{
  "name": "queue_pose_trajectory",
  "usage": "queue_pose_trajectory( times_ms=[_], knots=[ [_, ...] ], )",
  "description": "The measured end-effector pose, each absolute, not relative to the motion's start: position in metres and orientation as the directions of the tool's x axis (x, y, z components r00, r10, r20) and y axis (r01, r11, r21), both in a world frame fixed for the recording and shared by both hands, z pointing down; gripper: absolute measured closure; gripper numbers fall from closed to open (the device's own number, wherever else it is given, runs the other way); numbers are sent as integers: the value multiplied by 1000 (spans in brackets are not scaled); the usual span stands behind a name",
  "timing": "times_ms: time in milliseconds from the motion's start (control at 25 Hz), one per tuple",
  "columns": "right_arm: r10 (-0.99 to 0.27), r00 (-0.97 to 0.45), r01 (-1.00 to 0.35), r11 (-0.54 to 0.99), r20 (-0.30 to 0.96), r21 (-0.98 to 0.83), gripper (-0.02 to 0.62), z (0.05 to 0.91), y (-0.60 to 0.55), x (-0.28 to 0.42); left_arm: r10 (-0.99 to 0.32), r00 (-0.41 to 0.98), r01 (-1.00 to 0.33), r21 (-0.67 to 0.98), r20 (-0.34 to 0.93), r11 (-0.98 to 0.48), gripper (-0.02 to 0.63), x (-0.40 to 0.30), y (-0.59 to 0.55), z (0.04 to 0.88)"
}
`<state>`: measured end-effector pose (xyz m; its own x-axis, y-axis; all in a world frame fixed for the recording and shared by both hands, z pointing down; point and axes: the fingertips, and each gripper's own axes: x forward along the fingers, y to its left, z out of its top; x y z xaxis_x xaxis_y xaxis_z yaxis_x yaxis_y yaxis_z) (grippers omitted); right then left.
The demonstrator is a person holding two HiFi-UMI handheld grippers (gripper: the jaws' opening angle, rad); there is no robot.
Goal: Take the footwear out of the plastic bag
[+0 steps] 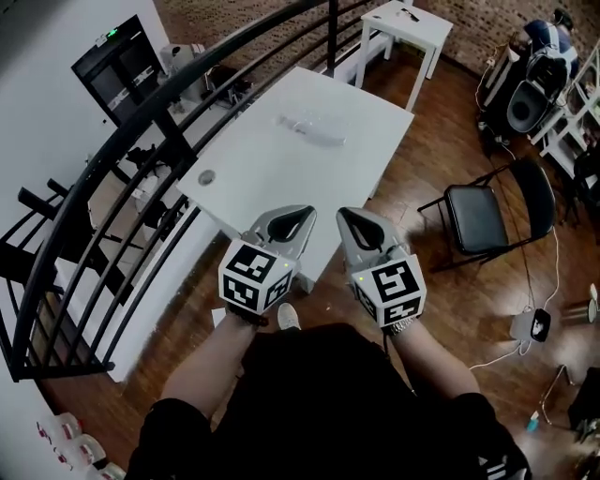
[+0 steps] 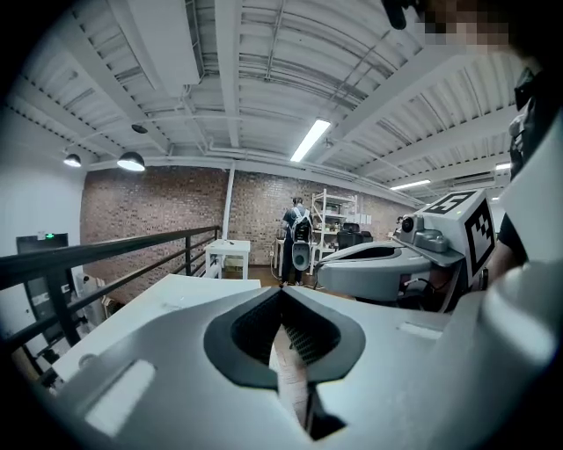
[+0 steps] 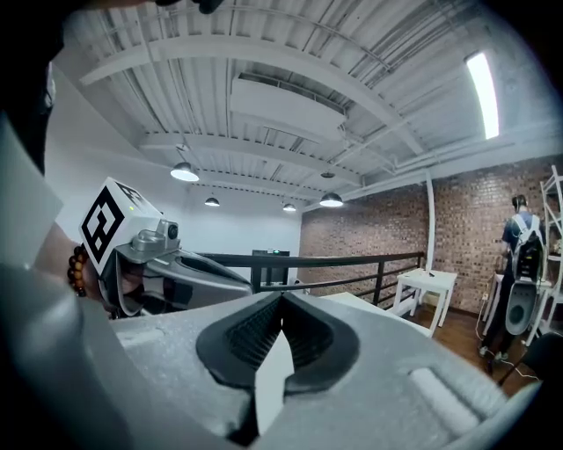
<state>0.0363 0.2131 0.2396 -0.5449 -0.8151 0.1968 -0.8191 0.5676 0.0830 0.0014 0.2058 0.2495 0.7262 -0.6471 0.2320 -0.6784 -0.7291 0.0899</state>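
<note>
A clear plastic bag with something pale inside lies on the far half of the white table; I cannot make out the footwear in it. Both grippers hover side by side over the table's near corner, well short of the bag. My left gripper is shut with nothing between its jaws, its tips meeting in the left gripper view. My right gripper is shut and empty too, tips together in the right gripper view. Each gripper view shows the other gripper alongside.
A black metal railing runs along the table's left side. A black folding chair stands to the right on the wood floor. A small white table stands at the back, with a person and shelves beyond. Cables lie at right.
</note>
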Motion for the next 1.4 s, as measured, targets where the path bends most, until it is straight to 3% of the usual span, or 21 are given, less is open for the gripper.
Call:
queue_pose_trajectory(
  times_ms=[760,1400],
  knots=[
    [-817,-487,-836,539,309,105,606,252,104,-13,-606,750,-655,170,265,-736,592,-60,100,261],
    [-681,-602,-765,642,417,-56,554,332,-37,28,-636,601,-780,181,483,-600,592,-26,-21,331]
  ],
)
